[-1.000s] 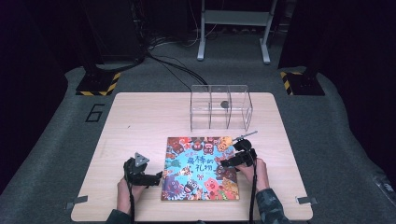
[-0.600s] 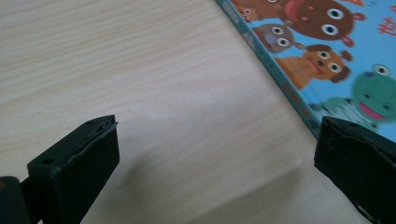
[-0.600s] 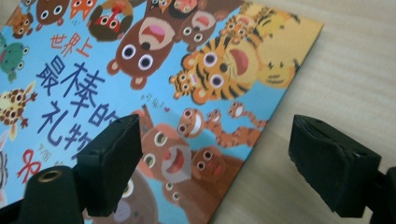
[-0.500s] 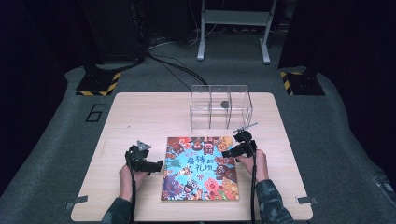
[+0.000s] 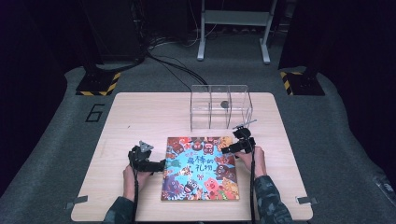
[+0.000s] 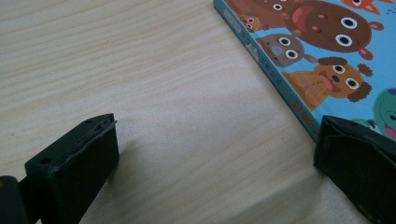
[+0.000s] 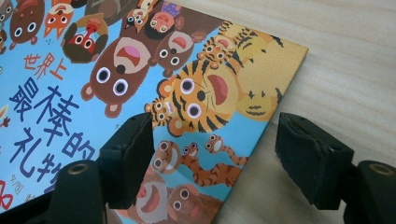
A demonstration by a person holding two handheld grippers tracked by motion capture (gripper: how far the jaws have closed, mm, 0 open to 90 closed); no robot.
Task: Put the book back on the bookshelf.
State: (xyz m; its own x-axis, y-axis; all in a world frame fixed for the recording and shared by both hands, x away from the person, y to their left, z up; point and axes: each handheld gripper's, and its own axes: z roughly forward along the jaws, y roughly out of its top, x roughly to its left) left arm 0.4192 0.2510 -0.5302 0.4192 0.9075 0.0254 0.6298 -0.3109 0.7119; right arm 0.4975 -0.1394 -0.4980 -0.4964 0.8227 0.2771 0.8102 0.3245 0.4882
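Right gripper (image 7: 215, 154) fingers closing astride book (image 7: 140, 93) edge

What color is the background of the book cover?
Light blue, behind cartoon animals on the book; clearest in the right gripper view.

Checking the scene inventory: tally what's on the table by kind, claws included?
Picture book: 1
Clear three-bay organizer: 1
Small dark round piece in the organizer: 1
Claws, left and right: 2
Total: 5
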